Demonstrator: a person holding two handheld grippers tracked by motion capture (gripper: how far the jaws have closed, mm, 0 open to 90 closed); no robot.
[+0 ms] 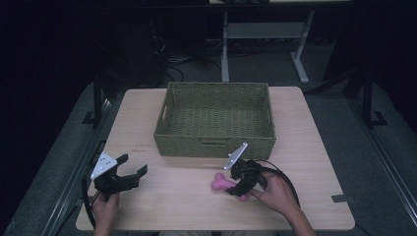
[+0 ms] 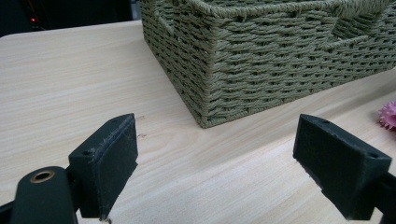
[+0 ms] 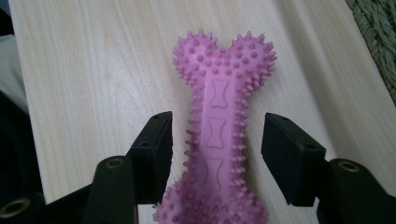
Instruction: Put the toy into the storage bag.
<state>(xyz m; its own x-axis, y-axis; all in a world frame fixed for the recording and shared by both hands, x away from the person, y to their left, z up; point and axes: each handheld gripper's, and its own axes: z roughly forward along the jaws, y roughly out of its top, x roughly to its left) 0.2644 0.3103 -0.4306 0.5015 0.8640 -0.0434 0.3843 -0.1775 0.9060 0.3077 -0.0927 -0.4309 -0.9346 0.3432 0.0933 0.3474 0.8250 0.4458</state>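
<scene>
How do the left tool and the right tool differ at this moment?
The right tool has the pink spiky bone toy between its open jaws, with gaps on both sides; the left tool has only bare table between its jaws. The right tool points down at the toy; the left tool faces the woven basket. Both are open and hand-held.

The high view looks forward and down from above the near edge, taking in the whole table [image 1: 305, 147], the basket [image 1: 215, 119] at its far middle and the dim floor beyond. The left gripper view sits low and close over the near left tabletop, facing the basket's [image 2: 261, 60] near left corner, with the edge of the pink bone [image 2: 387, 115] at its right. The right gripper view looks steeply down from very close on the bone [image 3: 217, 140], which the high view places at near centre [image 1: 222, 182], and catches the basket [image 3: 376, 37] at its upper right.
</scene>
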